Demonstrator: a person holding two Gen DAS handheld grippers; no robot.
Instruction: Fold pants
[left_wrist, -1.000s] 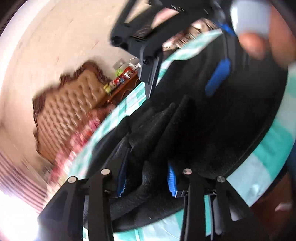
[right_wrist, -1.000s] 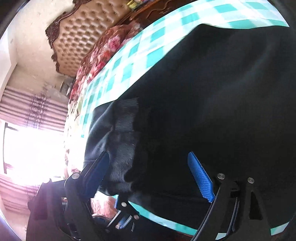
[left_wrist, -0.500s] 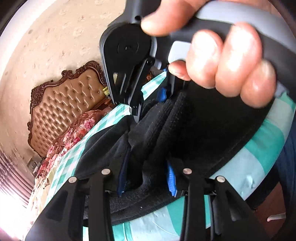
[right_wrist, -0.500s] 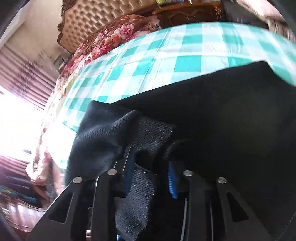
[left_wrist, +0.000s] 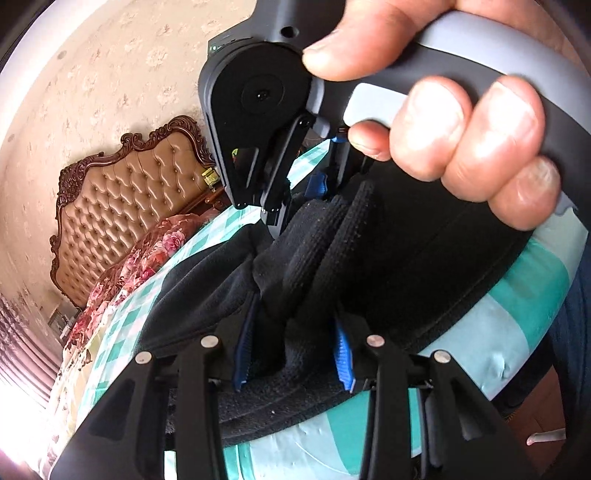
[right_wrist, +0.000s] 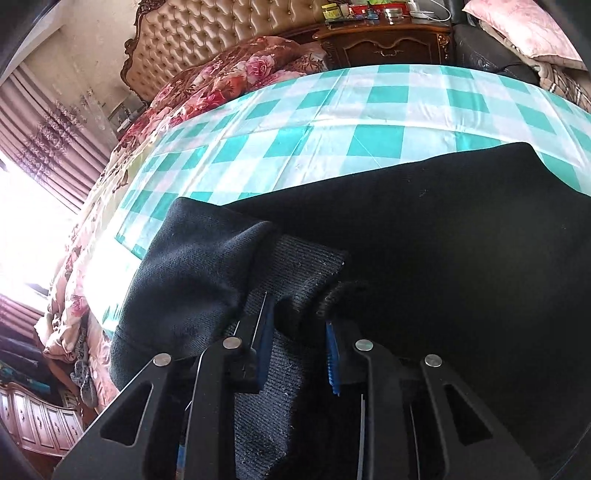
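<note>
Black pants (left_wrist: 406, 266) lie on a teal and white checked cloth (left_wrist: 524, 317). My left gripper (left_wrist: 293, 350) is shut on a bunched ribbed edge of the pants near the cloth's front edge. My right gripper (right_wrist: 297, 350) is shut on a ribbed fold of the same pants (right_wrist: 443, 240). In the left wrist view the right gripper's body (left_wrist: 258, 122) and the hand holding it hang just above and beyond my left gripper. The two grips are close together.
The checked cloth (right_wrist: 332, 122) stretches beyond the pants. A tufted headboard (right_wrist: 221, 33) and floral bedding (right_wrist: 229, 74) stand behind it. A dark wooden nightstand (right_wrist: 384, 44) with small items is at the back. A bright window with curtains is at the left.
My right gripper has closed on the ribbed fold of the pants; it was open a second ago. It has come close beside my left gripper, which keeps its hold.
</note>
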